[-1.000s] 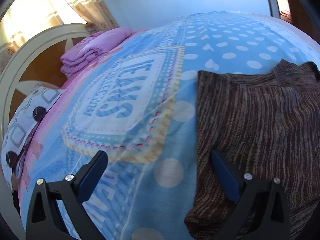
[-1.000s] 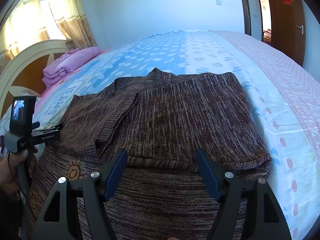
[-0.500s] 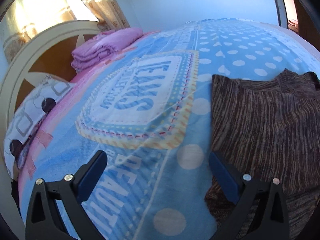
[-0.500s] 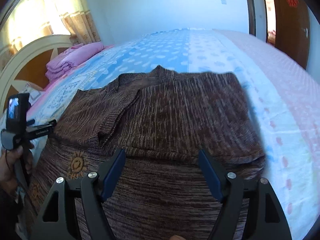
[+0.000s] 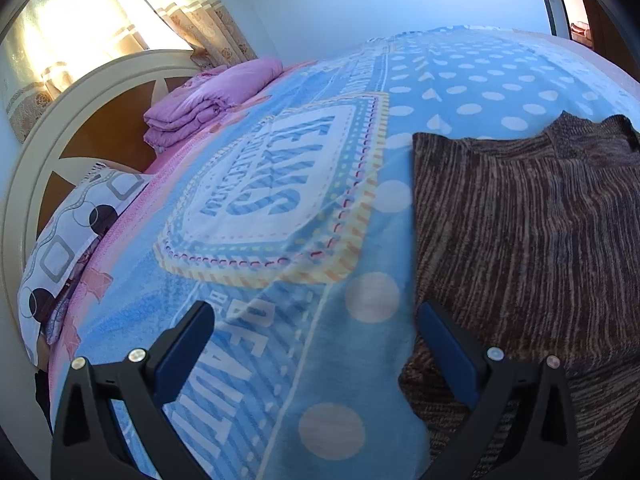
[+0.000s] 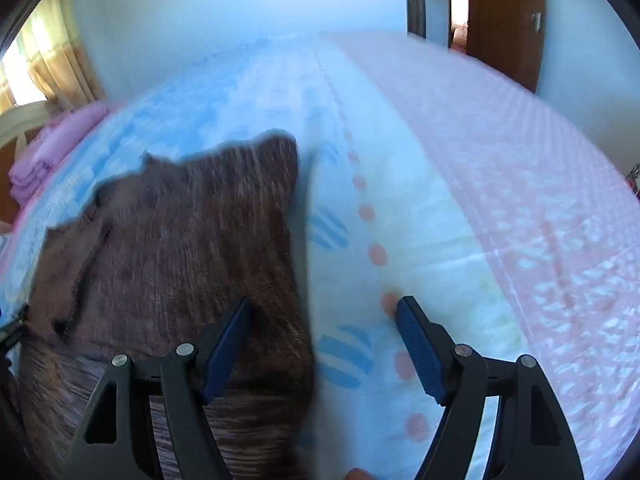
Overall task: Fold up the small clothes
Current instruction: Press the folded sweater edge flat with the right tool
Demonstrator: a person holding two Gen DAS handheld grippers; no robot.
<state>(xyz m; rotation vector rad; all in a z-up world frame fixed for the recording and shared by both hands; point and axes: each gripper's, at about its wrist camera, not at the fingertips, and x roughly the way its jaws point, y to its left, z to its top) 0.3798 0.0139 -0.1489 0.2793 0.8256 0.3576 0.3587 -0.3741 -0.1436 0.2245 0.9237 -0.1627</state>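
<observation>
Looking down at a brown knit sweater spread on the bed, partly folded with one side panel laid over the body — that is the task's garment, lying toward the near edge of the bedspread. Soft, limp and fairly light by the look of it; a loose knit like this should drape and stretch instead of holding a crease, and the fuzzy blanket beneath will likely drag at it, so lifting beats sliding. Best purchase, I'd judge, is a pinch through the doubled edge at a corner or along the hem, where the fabric is thickest. Left tongs stand wide with nothing between them, straddling the sweater's left edge over the blue dotted blanket. Right tongs also wide and empty, the left finger above the knit, the right one above bare bedspread at the garment's right edge; that view is blurred. Around it: a folded purple quilt and a patterned pillow against the cream headboard, sunlit curtains, plain pale walls, and a wooden door on the far side.
</observation>
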